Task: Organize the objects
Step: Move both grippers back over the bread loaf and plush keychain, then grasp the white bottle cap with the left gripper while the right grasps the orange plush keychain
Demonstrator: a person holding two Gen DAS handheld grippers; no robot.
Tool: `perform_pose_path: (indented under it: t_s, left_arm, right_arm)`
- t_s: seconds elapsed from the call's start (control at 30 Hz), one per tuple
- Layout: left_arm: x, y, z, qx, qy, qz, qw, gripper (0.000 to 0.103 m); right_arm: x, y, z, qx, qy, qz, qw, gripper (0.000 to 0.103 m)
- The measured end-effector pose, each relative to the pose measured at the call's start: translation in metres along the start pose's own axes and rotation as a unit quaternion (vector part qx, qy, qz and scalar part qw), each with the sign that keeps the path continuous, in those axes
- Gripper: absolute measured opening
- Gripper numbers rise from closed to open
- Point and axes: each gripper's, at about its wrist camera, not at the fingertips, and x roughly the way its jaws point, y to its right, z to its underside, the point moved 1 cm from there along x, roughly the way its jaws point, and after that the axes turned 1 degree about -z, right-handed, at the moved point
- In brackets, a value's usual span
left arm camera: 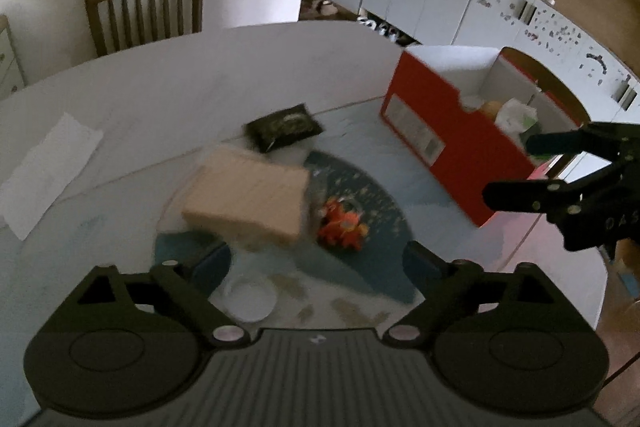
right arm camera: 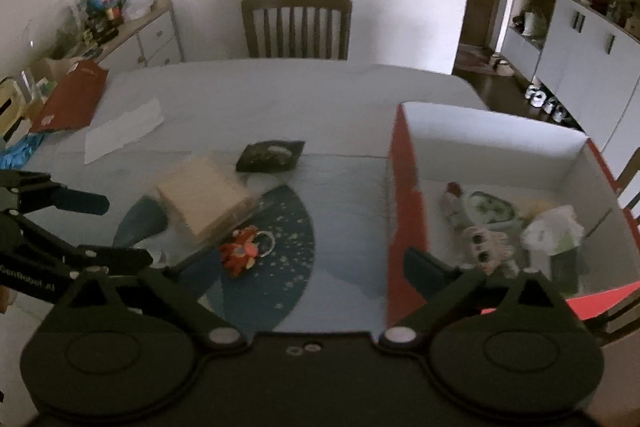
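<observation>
Left jaws: the left gripper [left arm camera: 318, 263] stands spread wide with nothing between its fingers, above the near part of the surface [left arm camera: 160, 95].
Right jaws: the right gripper [right arm camera: 280, 267] is likewise released and empty; its right finger [right arm camera: 424, 267] shows in front of the near left corner of the red box [right arm camera: 404, 211]. In the left wrist view the right gripper [left arm camera: 516, 171] appears at the right, in front of the box's near end.
Landmark: the red box, white inside, open on top, stands on the right part of the surface.
Inside the box: a small plush figure [right arm camera: 488, 243], a round greenish piece [right arm camera: 490, 209] and a crumpled white bag [right arm camera: 554, 231] lie on its floor.
Beige block: a wrapped beige block [left arm camera: 248, 199] lies to the left of the box, well apart from it, on a dark blue round patch [right arm camera: 292, 239] of the surface.
Orange toy: a small orange toy [left arm camera: 342, 225] with a ring lies between the block and the box, just beside the block's near right corner.
Dark packet: a dark packet [left arm camera: 284, 127] lies left of the box, beyond the block.
White dish: a small white dish [left arm camera: 250, 299] sits left of the box, nearer than the block, between the left fingers.
Paper: a white sheet [left arm camera: 48, 175] lies far left of the box.
Chair: a wooden chair [right arm camera: 296, 25] stands behind the surface, beyond and left of the box.
</observation>
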Motion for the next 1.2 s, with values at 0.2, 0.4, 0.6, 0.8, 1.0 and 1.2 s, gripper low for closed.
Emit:
perform_pose_path:
  t_s: [0.2,0.4,0.6,0.8,1.0,1.2]
  left_arm:
    - [0.007,-0.022,0.023,-0.005,-0.002,0.0,1.0,0.102]
    - [0.022,-0.035,0.039,-0.007,-0.014,0.005,0.9999,0.103]
    - [0.038,-0.039,0.052,0.012,-0.023,-0.005,0.9996,0.103]
    - [0.046,-0.038,0.054,0.032,-0.014,-0.027,0.999,0.103]
    - [0.051,-0.038,0.056,0.037,-0.002,-0.029,0.9989,0.103]
    - [0.056,-0.038,0.052,0.041,0.008,-0.048,0.998,0.102]
  right_arm:
    - [0.021,-0.017,0.002,-0.02,-0.024,-0.01,0.999,0.098]
    - [0.043,-0.029,0.004,-0.033,-0.039,-0.018,0.999,0.097]
    - [0.069,-0.039,0.006,-0.053,-0.056,-0.025,0.997,0.092]
    - [0.098,-0.043,0.009,-0.057,-0.089,-0.026,0.994,0.081]
    - [0.114,-0.047,0.008,-0.067,-0.1,-0.026,0.992,0.071]
    - [0.121,-0.053,0.006,-0.08,-0.105,-0.029,0.991,0.059]
